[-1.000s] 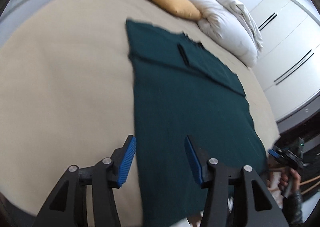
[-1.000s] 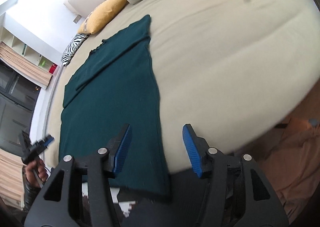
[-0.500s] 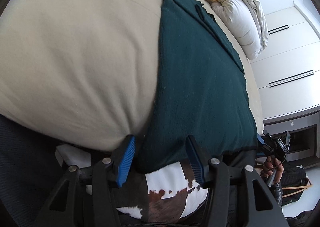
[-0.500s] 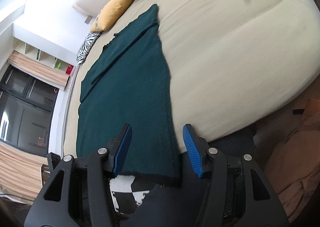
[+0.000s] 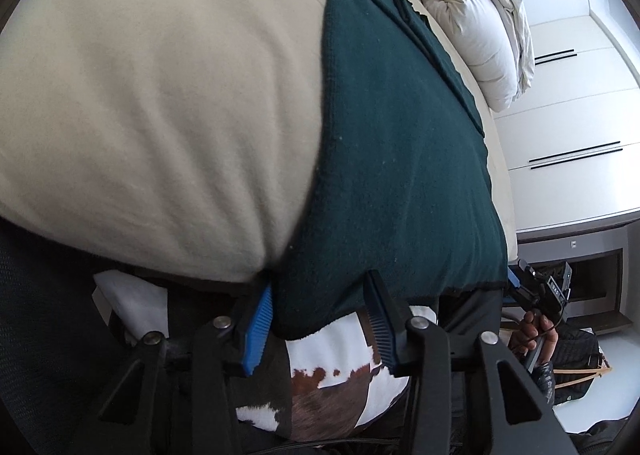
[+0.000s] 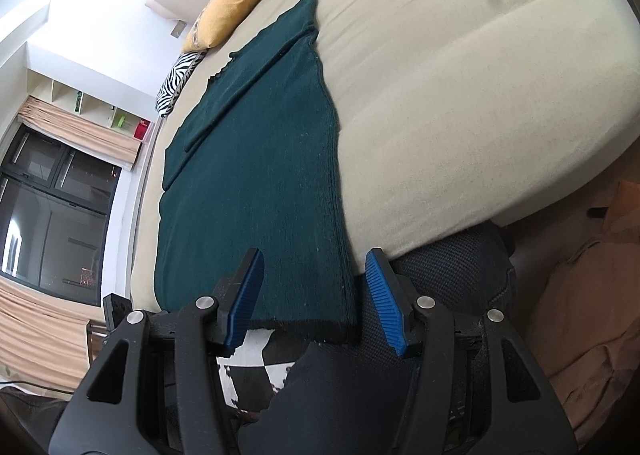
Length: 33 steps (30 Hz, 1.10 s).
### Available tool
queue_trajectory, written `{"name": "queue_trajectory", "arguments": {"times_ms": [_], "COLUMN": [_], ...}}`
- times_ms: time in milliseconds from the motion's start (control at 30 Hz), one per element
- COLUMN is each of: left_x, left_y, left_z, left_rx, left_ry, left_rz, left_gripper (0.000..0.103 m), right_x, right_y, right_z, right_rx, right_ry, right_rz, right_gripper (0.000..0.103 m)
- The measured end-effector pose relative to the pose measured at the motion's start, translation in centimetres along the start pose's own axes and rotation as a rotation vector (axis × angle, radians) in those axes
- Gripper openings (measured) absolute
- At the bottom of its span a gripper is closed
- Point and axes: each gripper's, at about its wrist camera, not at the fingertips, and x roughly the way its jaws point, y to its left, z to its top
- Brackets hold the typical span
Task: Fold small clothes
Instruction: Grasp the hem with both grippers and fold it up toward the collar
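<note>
- Left hand-held gripper (image 5: 318,321) wide open, bottom-left corner of the green garment (image 5: 400,159) between its pads, nothing pinched.
- Right hand-held gripper (image 6: 316,301) equally open, straddling the bottom-right corner.
- Garment lies flat ahead on the bed (image 6: 460,95).
- Hem-grasp step, I'd say: next, close both, lift and fold forward.

Black tool (image 5: 320,319), ribbed blue pads (image 6: 382,305)

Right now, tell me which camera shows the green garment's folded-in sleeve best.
The right wrist view. There the sleeve lies as a clear diagonal band across the far part of the green garment, edges fully visible. The left wrist view shows only a foreshortened ridge near the white pillow.
</note>
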Motion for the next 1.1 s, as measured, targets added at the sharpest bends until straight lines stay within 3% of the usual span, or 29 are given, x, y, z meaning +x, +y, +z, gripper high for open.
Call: {"name": "queue_trajectory", "arguments": {"times_ms": [200,367,533,867,1100], "left_x": [0.0,-0.2,-0.6,-1.3,-1.6], "left_y": [-0.2,-0.3,-1.3,-2.0,-2.0], "left_z": [0.1,0.0,-0.3,-0.4,-0.5], "left_rx": [-0.007,0.003,0.055,0.081,0.091], "left_ry": [0.003,0.001,-0.012,-0.037,-0.044], "left_rz": [-0.009,-0.014,0.020,0.010,0.001], "left_gripper": [0.031,0.008,0.006,0.006,0.006], "right_x": [-0.5,-0.7,-0.6,0.9,1.9], "right_y": [-0.3,-0.6,-0.2,1.6,1.9], "right_z": [-0.2,-0.1,-0.1,0.2,0.4], "right_rx": [0.007,0.011,-0.014,-0.088,-0.107], "right_ry": [0.003,0.018,0.060,0.186,0.257], "right_rz": [-0.010,-0.025,-0.049,-0.109,-0.111], "right_gripper": [0.052,0.052,0.052,0.050,0.022]}}
